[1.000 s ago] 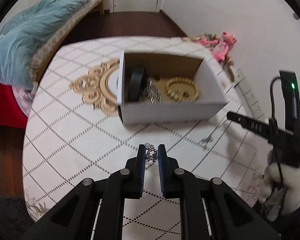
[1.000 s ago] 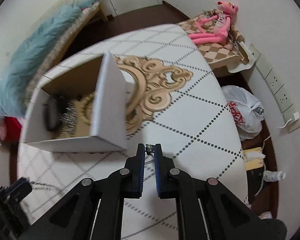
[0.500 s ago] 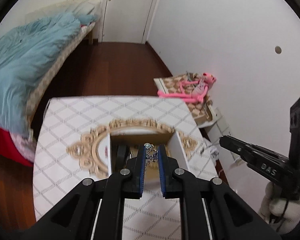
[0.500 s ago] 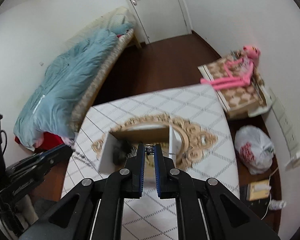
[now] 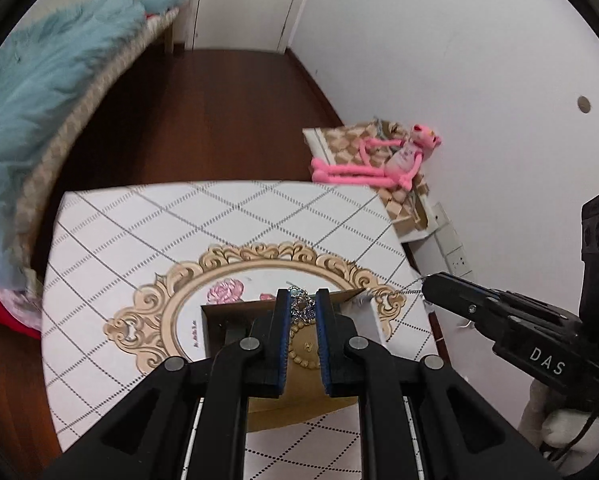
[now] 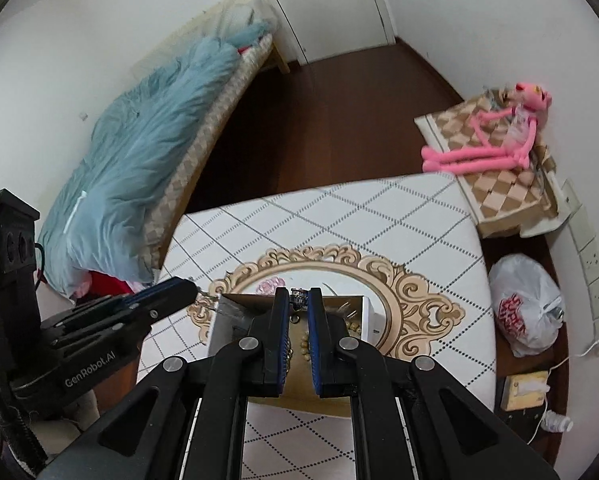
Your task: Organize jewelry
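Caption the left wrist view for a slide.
Left gripper holds a silver necklace above the open cardboard box on the patterned table.

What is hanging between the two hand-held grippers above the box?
A thin silver chain, seen in the left wrist view, runs from the left hand-held gripper to the right hand-held gripper, over the box.

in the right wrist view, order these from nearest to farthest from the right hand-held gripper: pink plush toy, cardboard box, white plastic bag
From the right hand-held gripper:
1. cardboard box, directly beneath its fingertips on the table.
2. white plastic bag, on the floor off to the right.
3. pink plush toy, far right, beyond the table.
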Demonstrator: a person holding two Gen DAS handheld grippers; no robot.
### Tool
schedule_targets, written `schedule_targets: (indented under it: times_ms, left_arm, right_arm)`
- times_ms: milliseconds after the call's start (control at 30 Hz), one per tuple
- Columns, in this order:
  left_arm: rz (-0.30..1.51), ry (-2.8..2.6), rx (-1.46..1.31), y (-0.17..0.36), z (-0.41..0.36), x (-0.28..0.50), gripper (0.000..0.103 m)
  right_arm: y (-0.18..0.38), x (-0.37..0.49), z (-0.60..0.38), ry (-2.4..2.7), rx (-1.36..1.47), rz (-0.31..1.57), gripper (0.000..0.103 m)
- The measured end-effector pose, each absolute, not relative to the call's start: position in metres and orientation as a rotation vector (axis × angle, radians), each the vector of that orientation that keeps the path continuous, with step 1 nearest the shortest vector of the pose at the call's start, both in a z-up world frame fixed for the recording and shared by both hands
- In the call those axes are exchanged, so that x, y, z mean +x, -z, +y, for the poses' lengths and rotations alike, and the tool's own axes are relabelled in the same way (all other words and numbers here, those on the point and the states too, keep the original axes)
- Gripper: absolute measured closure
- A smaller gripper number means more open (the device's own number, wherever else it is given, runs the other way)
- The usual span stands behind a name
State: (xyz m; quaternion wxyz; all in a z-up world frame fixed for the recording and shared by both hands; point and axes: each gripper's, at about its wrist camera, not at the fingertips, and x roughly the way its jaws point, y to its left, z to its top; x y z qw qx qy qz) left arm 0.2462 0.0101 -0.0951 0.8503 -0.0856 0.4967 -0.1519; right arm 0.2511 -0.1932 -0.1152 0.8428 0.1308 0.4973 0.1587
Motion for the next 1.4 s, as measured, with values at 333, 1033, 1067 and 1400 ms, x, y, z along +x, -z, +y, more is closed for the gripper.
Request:
schedule_targets:
  times_ms: [333,1033,1067,1400]
  left_arm:
    - [1.162,0.269,-0.216,0.128,0.009,0.271,0.091]
    - [1.094,-0.071,-0.032,0.142,0.046,0.232,0.0]
    - [1.084,-0.076,-0.019,0.142,0.045,0.226,0.0]
    - [1.081,-0.091,0.0,0.142,0.04,0.197,0.0]
  right_arm:
    - [0.159,0.276,-0.189,-0.325,0.268,1.157,0.093]
    - [0.175,0.254,-0.176,-0.149,0.008,1.228,0.003]
    - [0.178,0.25,-0.176,-0.127,-0.01,1.232,0.002]
    - [0.194,0.218,-0.171,-0.055,-0.038,1.241,0.002]
